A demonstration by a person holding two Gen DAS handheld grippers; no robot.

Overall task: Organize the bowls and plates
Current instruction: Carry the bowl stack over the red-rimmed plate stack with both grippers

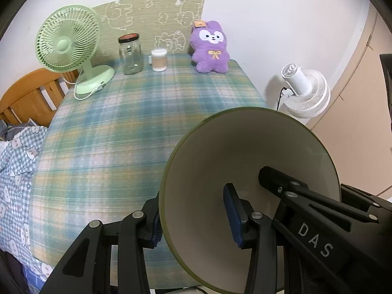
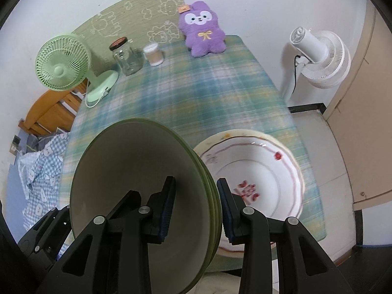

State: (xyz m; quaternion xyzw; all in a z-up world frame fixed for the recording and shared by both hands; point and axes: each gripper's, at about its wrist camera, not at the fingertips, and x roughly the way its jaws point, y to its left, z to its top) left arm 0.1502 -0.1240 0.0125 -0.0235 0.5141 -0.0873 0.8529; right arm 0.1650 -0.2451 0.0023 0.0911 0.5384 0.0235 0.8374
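A stack of green-rimmed bowls with cream insides [image 2: 137, 191] is held tilted above the near edge of the plaid table [image 2: 208, 98]. My right gripper [image 2: 196, 208] is shut on the stack's right rim, one finger inside, one outside. My left gripper [image 1: 193, 220] is shut on the left rim of the same stack [image 1: 245, 161]; the right gripper's arm [image 1: 318, 220] shows inside the bowl. A white plate with red marks [image 2: 254, 171] lies flat on the table just right of the bowls.
At the table's far edge stand a green desk fan [image 1: 66, 41], a glass jar [image 1: 130, 54], a small lidded cup [image 1: 159, 60] and a purple plush toy [image 1: 210, 46]. A white floor fan [image 2: 321, 56] stands right of the table. A bed [image 1: 14, 161] lies left.
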